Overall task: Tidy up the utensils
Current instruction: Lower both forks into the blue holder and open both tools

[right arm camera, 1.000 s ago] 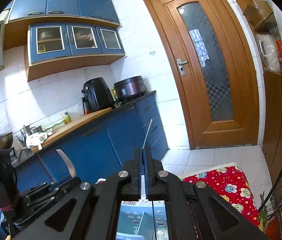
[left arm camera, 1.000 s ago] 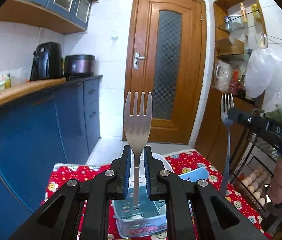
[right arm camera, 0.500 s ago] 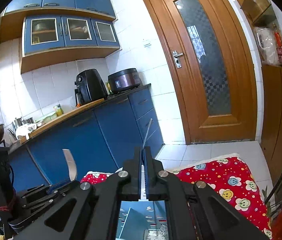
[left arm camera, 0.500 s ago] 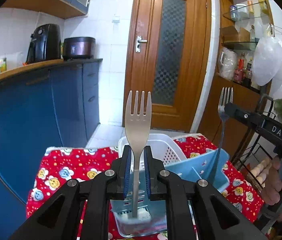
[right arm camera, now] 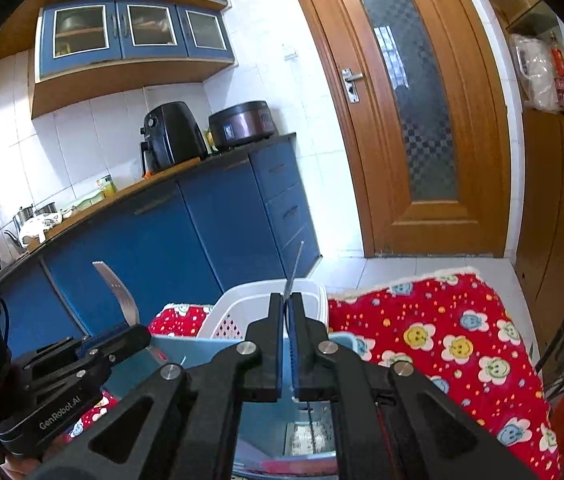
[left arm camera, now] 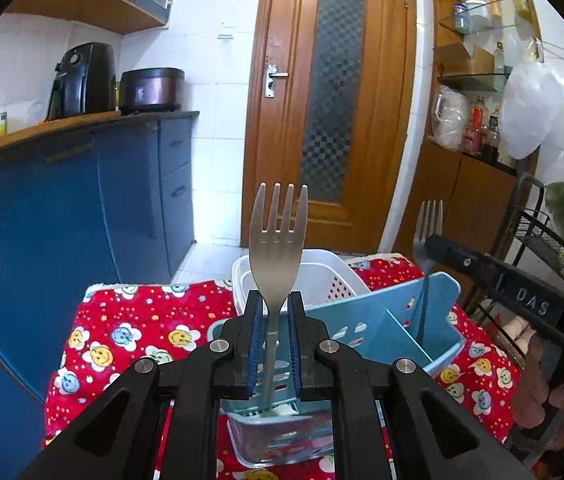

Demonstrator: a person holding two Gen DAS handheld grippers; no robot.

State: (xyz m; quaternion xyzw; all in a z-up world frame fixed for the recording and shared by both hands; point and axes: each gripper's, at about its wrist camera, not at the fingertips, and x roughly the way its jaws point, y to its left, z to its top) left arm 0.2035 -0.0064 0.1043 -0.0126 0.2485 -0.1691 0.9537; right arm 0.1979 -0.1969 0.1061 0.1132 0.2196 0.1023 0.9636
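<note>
Pinching each stiff, slick, light fork (left arm camera: 278, 248) by its thin handle, left tool (left arm camera: 274, 344) and right tool (right arm camera: 287, 344) stay nearly closed over the blue caddy (left arm camera: 398, 320).

**A small kitchen with blue cabinets and a wooden door**

The walls (left arm camera: 222, 92) have white tiles, and the floor (right arm camera: 398, 272) has pale tiles too. A brown wooden door (left arm camera: 332, 104) with a patterned glass panel stands closed. Along the left side run blue cabinets (left arm camera: 82, 200) under a wooden countertop (left arm camera: 42, 130). Above hang blue wall cupboards (right arm camera: 130, 36) with glass fronts. On the right is a wooden shelf unit (left arm camera: 478, 80) with glass shelves. The light is bright.
</note>
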